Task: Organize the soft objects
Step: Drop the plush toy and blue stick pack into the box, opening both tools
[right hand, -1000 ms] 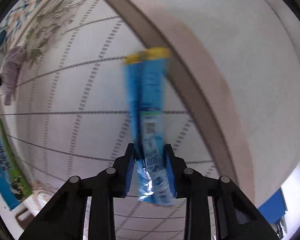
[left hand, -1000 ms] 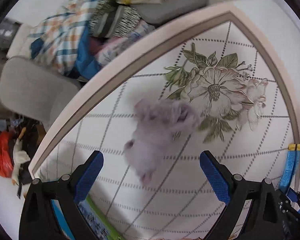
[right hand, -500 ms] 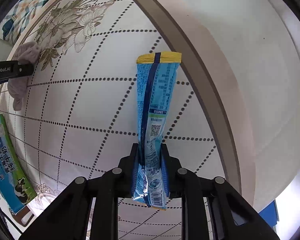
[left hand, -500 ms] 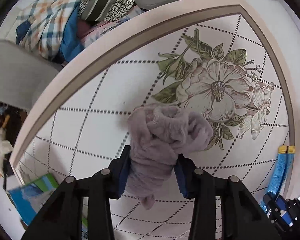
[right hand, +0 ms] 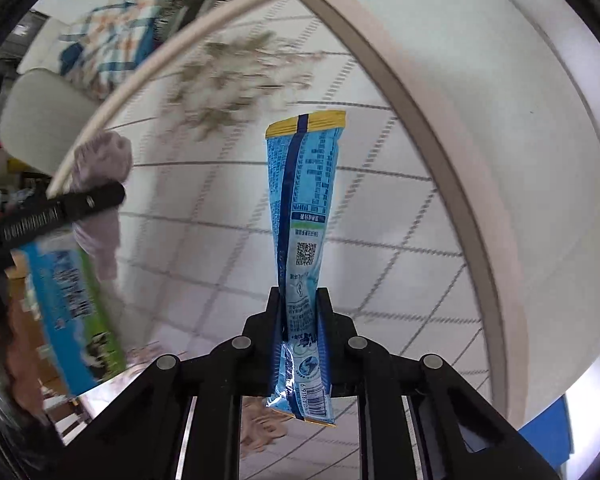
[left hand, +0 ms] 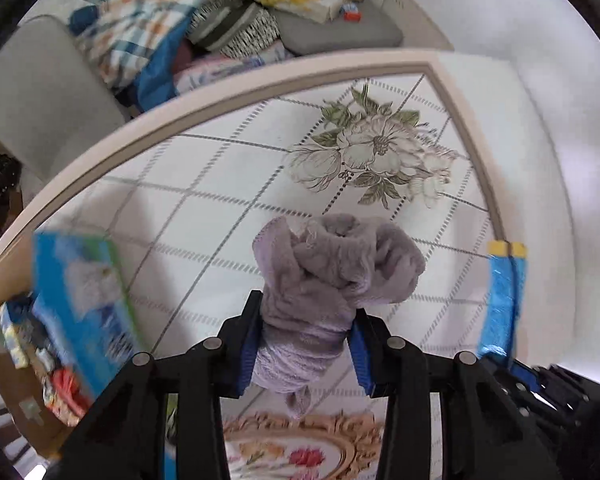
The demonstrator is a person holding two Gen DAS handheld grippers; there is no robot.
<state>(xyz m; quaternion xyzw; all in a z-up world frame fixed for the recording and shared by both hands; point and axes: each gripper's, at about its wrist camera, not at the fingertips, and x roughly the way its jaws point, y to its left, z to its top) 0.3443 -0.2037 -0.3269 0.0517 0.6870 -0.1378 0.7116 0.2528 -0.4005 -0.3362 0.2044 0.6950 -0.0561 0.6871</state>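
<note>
My left gripper (left hand: 305,320) is shut on a fuzzy lilac cloth (left hand: 336,272) and holds it lifted above the floral table (left hand: 204,208). The cloth also shows at the left of the right wrist view (right hand: 100,160), clamped by the left gripper's black finger. My right gripper (right hand: 300,308) is shut on a long blue snack packet with a yellow top (right hand: 304,208), held upright above the table. The packet also shows at the right edge of the left wrist view (left hand: 504,292).
A blue and green milk carton (left hand: 84,300) lies at the table's left, also in the right wrist view (right hand: 72,312). Small packets (left hand: 60,392) lie by it. Beyond the beige table rim (left hand: 260,84) is a sofa piled with clothes (left hand: 148,40).
The left gripper closed on the lilac cloth and lifted it off the table. The right gripper rose with the blue packet, and both views pulled back from the table.
</note>
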